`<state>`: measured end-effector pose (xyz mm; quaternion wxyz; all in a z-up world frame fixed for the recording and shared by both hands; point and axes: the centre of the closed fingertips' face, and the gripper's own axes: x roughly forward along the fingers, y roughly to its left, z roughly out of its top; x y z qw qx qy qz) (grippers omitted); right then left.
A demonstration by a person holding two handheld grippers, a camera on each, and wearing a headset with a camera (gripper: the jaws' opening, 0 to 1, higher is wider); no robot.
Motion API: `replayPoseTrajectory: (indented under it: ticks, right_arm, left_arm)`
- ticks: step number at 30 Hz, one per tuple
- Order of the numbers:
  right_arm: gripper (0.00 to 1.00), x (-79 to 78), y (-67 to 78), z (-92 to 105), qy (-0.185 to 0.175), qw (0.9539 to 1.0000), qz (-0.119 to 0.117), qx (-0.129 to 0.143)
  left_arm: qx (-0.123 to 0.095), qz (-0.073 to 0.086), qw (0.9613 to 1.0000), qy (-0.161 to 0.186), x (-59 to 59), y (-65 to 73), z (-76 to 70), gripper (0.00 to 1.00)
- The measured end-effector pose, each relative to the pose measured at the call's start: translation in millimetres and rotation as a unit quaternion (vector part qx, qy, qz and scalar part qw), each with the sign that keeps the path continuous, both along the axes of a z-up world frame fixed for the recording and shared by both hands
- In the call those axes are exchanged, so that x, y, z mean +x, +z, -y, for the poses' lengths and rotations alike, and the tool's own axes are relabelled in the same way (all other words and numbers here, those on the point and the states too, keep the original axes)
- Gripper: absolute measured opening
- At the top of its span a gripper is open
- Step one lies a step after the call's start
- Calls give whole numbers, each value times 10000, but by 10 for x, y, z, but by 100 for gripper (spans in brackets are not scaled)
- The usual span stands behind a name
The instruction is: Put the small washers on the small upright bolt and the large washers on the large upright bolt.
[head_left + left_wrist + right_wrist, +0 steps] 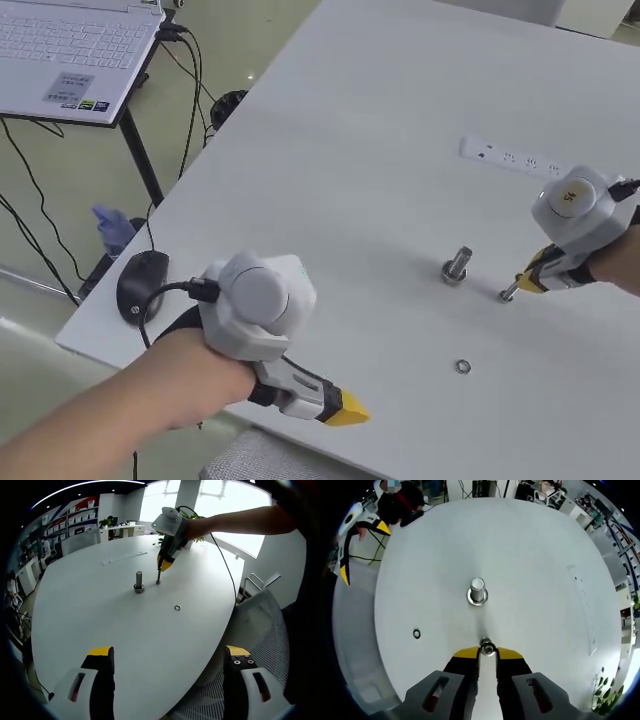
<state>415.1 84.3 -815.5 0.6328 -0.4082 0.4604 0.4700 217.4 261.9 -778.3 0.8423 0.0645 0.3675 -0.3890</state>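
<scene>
The right gripper is positioned at the small upright bolt, just beside the large upright bolt. Its jaws are nearly together, and a grip cannot be confirmed. The left gripper is held wide open, well apart from the large upright bolt. One washer lies near it.

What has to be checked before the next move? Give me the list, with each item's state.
1. Small upright bolt standing: ok, upright on the table.
2. Right gripper lined up on it: ok, the bolt's top sits between the jaw tips.
3. Washer held in the right gripper: cannot tell.
4. Large upright bolt standing, apart from the right gripper: ok.
5. Loose washer free to pick: ok, flat on the table, apart from both bolts; its size, cannot tell.
6. Left gripper free: ok, open, nothing between its jaws.
</scene>
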Motion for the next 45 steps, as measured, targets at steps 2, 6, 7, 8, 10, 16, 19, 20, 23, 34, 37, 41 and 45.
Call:
replayPoseTrajectory:
  ticks: [2, 6, 7, 8, 10, 16, 19, 20, 23, 34, 37, 41, 45]
  right_arm:
    - [13, 4, -18, 2, 8, 10000, 0, -21]
    - [13, 9, -57, 7, 65, 9999, 4, -85]
    - [13, 8, -64, 4, 67, 9999, -8, -84]
    - [13, 7, -79, 3, 71, 9999, -17, -95]
    - [13, 4, -104, -2, 109, 9999, -20, -115]
    - [13, -6, -178, -14, 141, 9998, -59, -148]
    - [13, -2, -212, -11, 157, 9997, -62, -169]
    - [13, -1, -218, -13, 150, 9997, -67, -166]
    - [13, -4, -250, -17, 164, 9997, -82, -180]
    - [13, -9, -388, -21, 247, 9991, -179, -277]
    - [13, -13, -410, -18, 260, 9990, -203, -306]
    - [13, -19, -420, -15, 272, 9988, -210, -340]
    - [13, -28, -414, -19, 299, 9987, -217, -342]
  left_arm:
    - [-19, 1, 10000, -5, 4, -1, 8, 90]
    - [20, -22, 10000, -38, -4, -28, 5, 90]
    - [12, -30, 10000, -40, -7, -33, 7, 89]
    - [11, -48, 10000, -42, -10, -47, 7, 89]
    - [22, -71, 10000, -51, -16, -62, 7, 89]
    - [5, -97, 9999, -29, -9, -80, 14, 88]
    - [-12, -101, 9999, 9, -3, -94, 6, 88]
    - [-10, -117, 9999, 19, -9, -104, 1, 88]
    - [-5, -151, 9999, 19, -25, -127, -1, 88]
    - [-46, -229, 9997, 73, -49, -163, -12, 87]
    - [-42, -240, 9997, 51, -59, -160, -11, 87]
    - [-121, -264, 9995, 90, -34, -139, -26, 86]
    - [-158, -254, 9995, 78, -24, -135, -14, 86]
